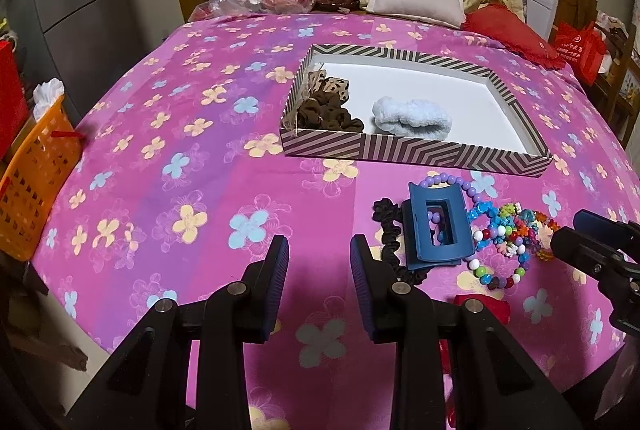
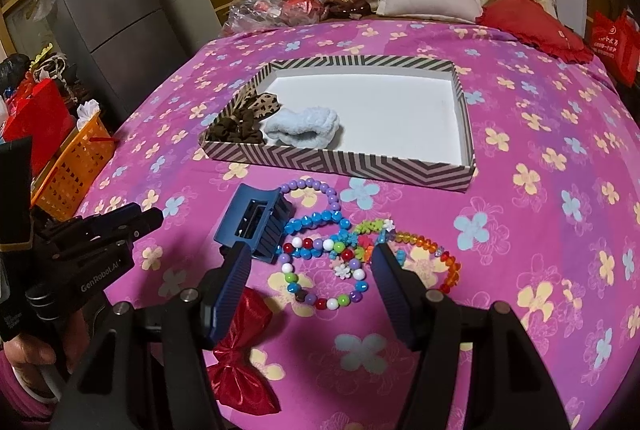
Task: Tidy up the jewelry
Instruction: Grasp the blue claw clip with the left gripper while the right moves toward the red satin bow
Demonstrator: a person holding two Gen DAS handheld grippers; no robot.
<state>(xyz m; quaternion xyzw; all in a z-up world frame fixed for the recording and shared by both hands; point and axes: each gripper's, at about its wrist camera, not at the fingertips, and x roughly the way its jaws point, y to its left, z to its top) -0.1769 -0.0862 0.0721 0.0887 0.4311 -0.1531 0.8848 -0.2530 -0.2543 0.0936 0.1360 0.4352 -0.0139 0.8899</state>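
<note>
Left gripper [image 1: 319,250] hovers over the bedspread [image 1: 160,170], jaws parted a moderate gap, nothing between them. Right gripper [image 2: 310,262] spread wider, also holding nothing; its fingers straddle the bracelets [image 2: 320,262], left finger tip just beside the blue clip [image 2: 256,226], right finger tip over the orange bead bracelet [image 2: 440,258]. Right view only: red bow [image 2: 244,354] shown whole, lying under the left finger; the hand [image 2: 28,354] gripping the left tool. Left view only: black scrunchie [image 1: 390,242] partly beneath the clip [image 1: 438,230], just beside that gripper's right finger; the bow appears there only as a red sliver [image 1: 484,304]. Striped box [image 1: 400,152] sits beyond the pile, near but apart. Contents: brown scrunchie [image 1: 328,116] and leopard scrunchie [image 1: 334,86] in the near-left corner, pale blue scrunchie [image 1: 412,120] beside them; remaining white floor bare. Purple bead bracelet [image 2: 316,190] lies between clip and box. Orange basket [image 1: 36,186] stands off the bed's left edge.
</note>
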